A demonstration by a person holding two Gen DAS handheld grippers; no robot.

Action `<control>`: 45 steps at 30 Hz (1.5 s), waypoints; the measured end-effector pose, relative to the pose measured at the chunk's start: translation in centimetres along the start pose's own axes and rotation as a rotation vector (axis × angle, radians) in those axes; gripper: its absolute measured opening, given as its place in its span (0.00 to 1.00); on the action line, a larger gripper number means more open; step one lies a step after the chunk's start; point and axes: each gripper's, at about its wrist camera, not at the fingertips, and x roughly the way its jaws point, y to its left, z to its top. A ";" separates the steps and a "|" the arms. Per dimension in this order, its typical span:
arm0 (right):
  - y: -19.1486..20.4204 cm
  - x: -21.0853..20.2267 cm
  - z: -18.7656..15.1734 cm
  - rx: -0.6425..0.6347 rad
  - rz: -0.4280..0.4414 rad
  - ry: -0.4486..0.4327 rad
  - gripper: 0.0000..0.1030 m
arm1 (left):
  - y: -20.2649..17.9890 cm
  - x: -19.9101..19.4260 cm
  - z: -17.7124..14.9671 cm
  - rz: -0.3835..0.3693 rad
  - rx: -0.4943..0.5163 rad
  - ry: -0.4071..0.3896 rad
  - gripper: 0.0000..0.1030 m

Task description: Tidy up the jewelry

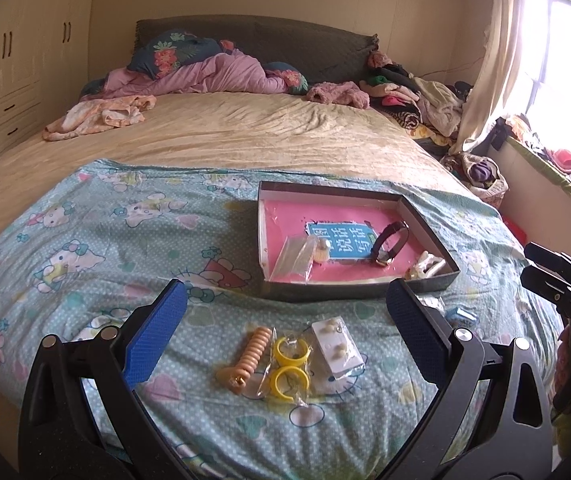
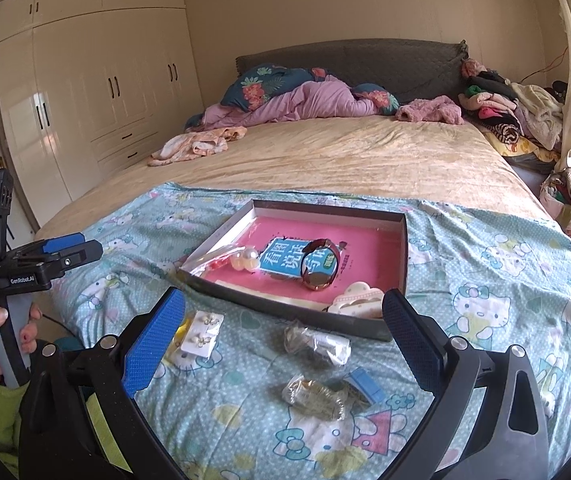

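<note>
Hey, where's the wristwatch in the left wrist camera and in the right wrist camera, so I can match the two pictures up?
Left wrist view: the wristwatch lies in the right part of the tray, at the right edge of the blue label.
Right wrist view: the wristwatch lies near the tray's middle, over the blue label's right end.
Shared landmark: the blue label with white characters on the tray's pink floor.

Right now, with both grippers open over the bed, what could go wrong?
1. The clear crinkly plastic bags holding jewelry might slip from a gripper.
2. The shallow pink-lined cardboard tray rests on soft bedding and could tip if pressed.
3. The yellow plastic rings touch inside one bag, so both may lift together.
</note>
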 end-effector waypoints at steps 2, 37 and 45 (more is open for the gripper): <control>0.3 0.0 -0.3 -0.002 0.006 0.008 0.96 | -0.3 0.1 -0.4 0.000 0.012 0.008 0.91; 0.5 2.7 -6.7 0.037 0.024 0.191 0.96 | -1.9 4.9 -7.1 -0.021 0.093 0.226 0.90; 0.7 3.3 -7.1 0.040 0.029 0.212 0.96 | -0.6 6.1 -8.5 -0.069 0.050 0.295 0.84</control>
